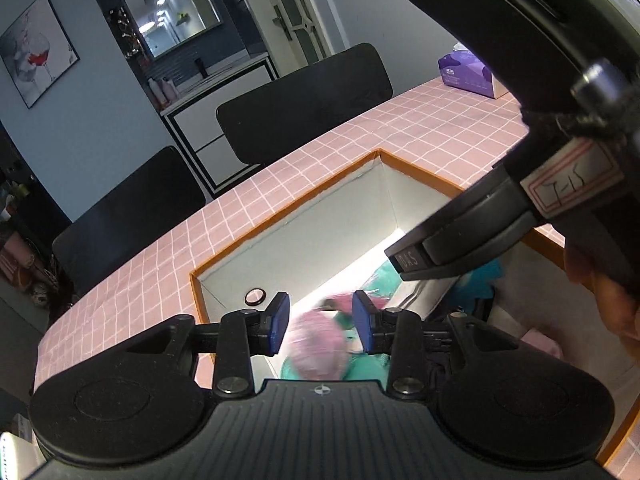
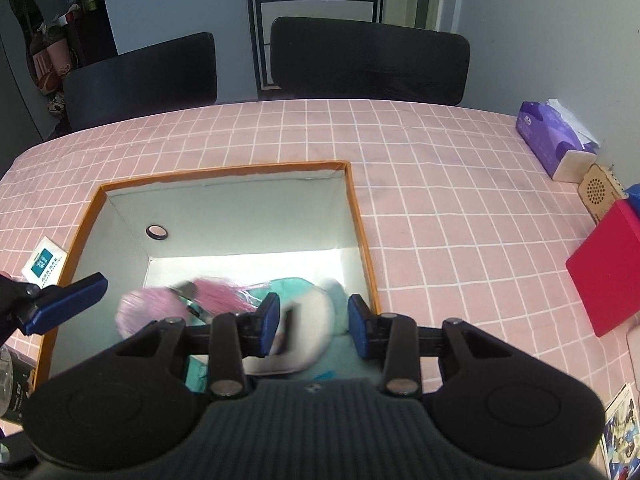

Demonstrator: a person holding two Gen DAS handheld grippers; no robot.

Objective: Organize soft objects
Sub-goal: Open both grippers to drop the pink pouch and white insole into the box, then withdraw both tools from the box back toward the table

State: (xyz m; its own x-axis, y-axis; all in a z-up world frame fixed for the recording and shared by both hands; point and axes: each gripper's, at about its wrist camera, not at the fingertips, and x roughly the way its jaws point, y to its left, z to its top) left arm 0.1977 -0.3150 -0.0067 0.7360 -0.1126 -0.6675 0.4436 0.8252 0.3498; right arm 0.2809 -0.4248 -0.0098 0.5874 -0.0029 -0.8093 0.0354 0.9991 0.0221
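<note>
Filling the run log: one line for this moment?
left gripper: open, over box | right gripper: open, over box | pink toy, teal toy inside

From my remote station I see two black chairs (image 2: 368, 60) behind the pink-checked bench (image 2: 440, 200), blue-grey walls (image 2: 540, 40), a white cabinet (image 2: 316, 12), and a framed wineglass picture (image 1: 38, 50).

A box (image 2: 362, 232) with an orange rim and pale grey inside stands open on the pink checked cloth. On its floor lie soft things, blurred: a pink one (image 2: 160, 308) at the left, with a white one (image 2: 308, 320) and a teal one (image 2: 340, 300) toward the right wall, close together.
</note>
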